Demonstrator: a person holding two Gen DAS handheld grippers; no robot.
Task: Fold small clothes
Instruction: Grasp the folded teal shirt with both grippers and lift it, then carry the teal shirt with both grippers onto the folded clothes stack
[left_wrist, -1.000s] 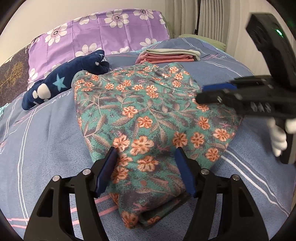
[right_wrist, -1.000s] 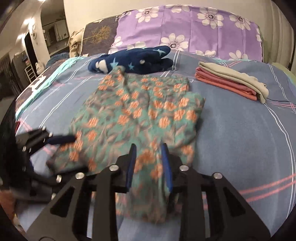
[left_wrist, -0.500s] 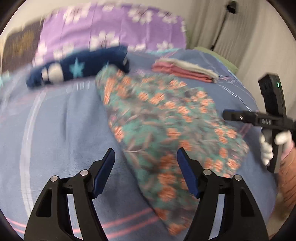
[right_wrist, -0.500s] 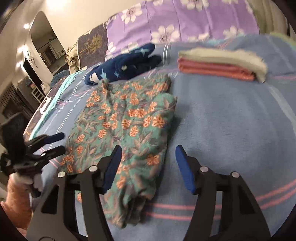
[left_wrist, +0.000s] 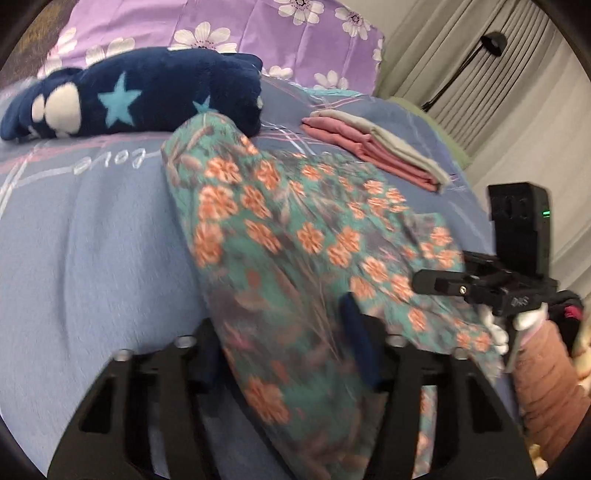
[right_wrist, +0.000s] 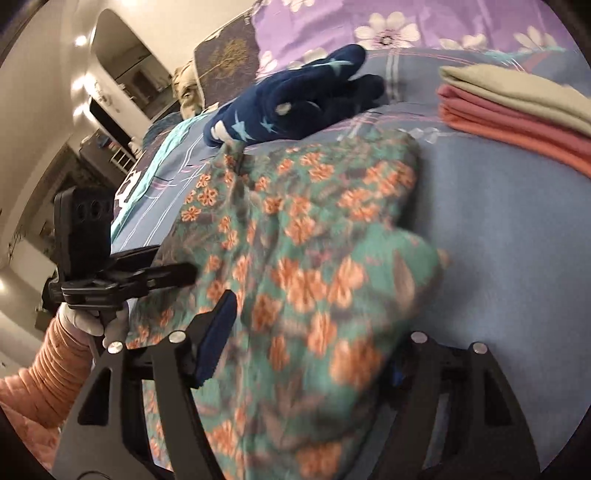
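Observation:
A teal garment with orange flowers (left_wrist: 295, 221) lies folded lengthwise on the blue bed cover (left_wrist: 92, 240). My left gripper (left_wrist: 279, 325) straddles its near left edge. Its jaws are closing with the cloth bunched between them, and the left finger is partly hidden by the fabric. In the right wrist view the garment (right_wrist: 314, 221) fills my right gripper (right_wrist: 314, 332), whose jaws are also closing. Cloth covers its right finger. Each gripper shows in the other's view, the right gripper (left_wrist: 419, 284) and the left gripper (right_wrist: 181, 269), both at the cloth's edges in gloved hands.
A navy plush toy with stars (left_wrist: 129, 99) lies just beyond the garment's far end. A stack of folded pink and beige clothes (left_wrist: 376, 147) sits at the far right. Purple flowered pillows (left_wrist: 258, 33) line the headboard. Curtains and a lamp stand (left_wrist: 491, 37) are at the right.
Both grippers swung out to the garment's side edges and came in low. The right jaws widened, the left narrowed, and cloth now fills both gaps. The garment looks bunched and raised.

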